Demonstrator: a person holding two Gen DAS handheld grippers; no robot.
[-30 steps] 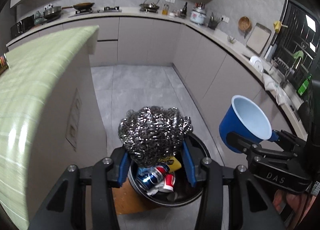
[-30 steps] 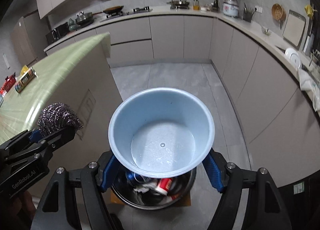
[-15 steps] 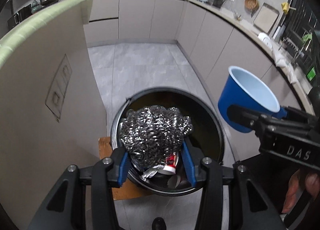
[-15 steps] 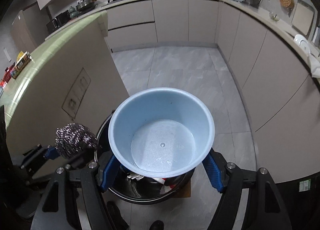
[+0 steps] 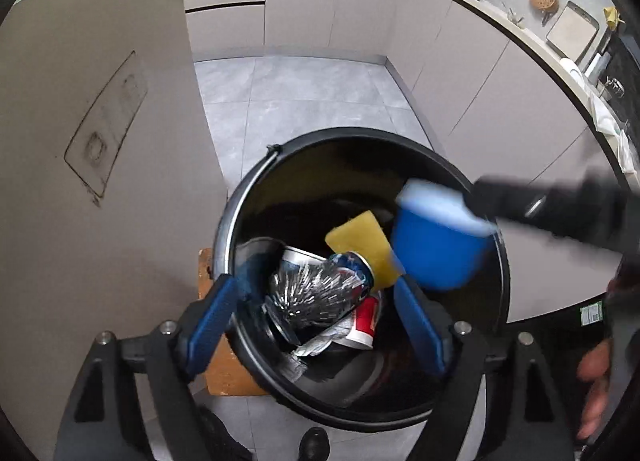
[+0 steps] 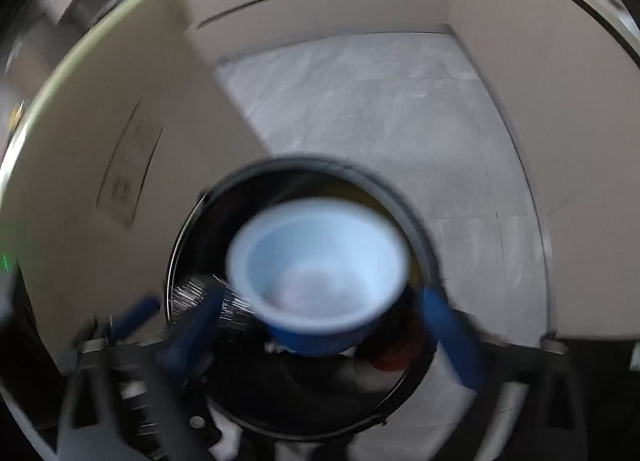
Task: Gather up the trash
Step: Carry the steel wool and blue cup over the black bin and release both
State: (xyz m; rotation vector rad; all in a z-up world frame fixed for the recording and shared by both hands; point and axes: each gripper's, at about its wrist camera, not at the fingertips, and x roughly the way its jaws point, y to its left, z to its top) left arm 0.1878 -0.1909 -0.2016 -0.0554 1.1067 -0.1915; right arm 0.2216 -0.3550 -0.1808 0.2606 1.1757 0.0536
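A black trash bin (image 5: 502, 289) stands on the floor below both grippers; it also shows in the right wrist view (image 6: 416, 221). My left gripper (image 5: 320, 289) is open over it, and the steel wool ball (image 5: 316, 293) is blurred, falling between the spread fingers onto the trash. My right gripper (image 6: 320, 325) is open; the blue cup (image 6: 320, 269) is blurred and dropping free into the bin. The cup also shows in the left wrist view (image 5: 436, 245). Inside lie a yellow sponge (image 5: 360, 241), a blue can (image 5: 352, 261) and a red cup (image 5: 366, 321).
The beige side of the kitchen island (image 5: 100, 141) stands close on the left. Grey cabinets (image 5: 480, 81) curve round the right. Grey tiled floor (image 5: 300, 93) lies beyond the bin. A wooden board (image 5: 224, 369) lies under the bin.
Both grippers have dropped lower over the bin and opened. The steel wool has left the left fingers and the blue cup has left the right fingers; both are falling in.
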